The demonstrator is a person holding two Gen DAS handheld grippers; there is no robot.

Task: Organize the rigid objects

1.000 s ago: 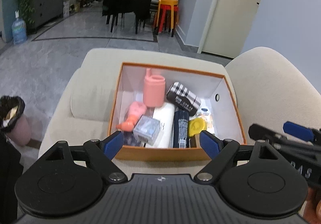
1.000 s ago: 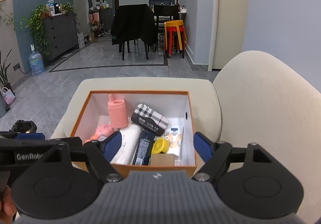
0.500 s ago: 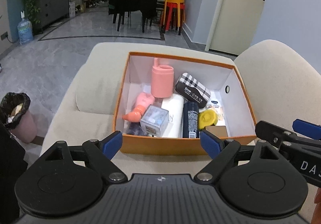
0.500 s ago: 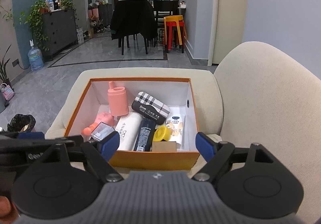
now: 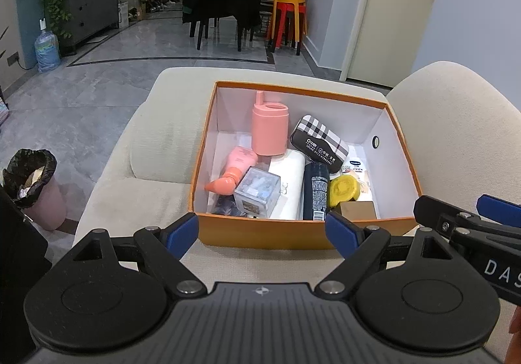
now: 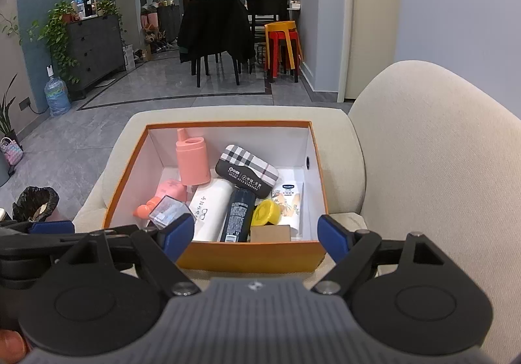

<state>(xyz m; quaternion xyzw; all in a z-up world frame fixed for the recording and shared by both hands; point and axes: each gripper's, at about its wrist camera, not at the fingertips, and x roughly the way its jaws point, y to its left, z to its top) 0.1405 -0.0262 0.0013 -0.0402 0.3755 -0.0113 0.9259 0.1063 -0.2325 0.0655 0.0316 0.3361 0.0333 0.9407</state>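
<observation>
Orange box (image 5: 260,235) on the cream sofa (image 5: 156,149), mid-frame in both views, now sitting higher and further from the lower edge than a second ago. Left gripper (image 5: 262,233) wide open, empty, low in frame before the box's near wall. Right gripper (image 6: 252,235) likewise spread and empty, jaws just opened a little wider. Inside the box, unmoved: pink cup (image 5: 270,129) upright at the back, plaid case (image 5: 319,144) to its right, dark can (image 5: 315,191), yellow lid (image 5: 344,190), clear cube (image 5: 257,191).

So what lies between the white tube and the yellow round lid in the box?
A dark upright-labelled bottle lies between the white tube and yellow lid, clearest in the left wrist view.
</observation>
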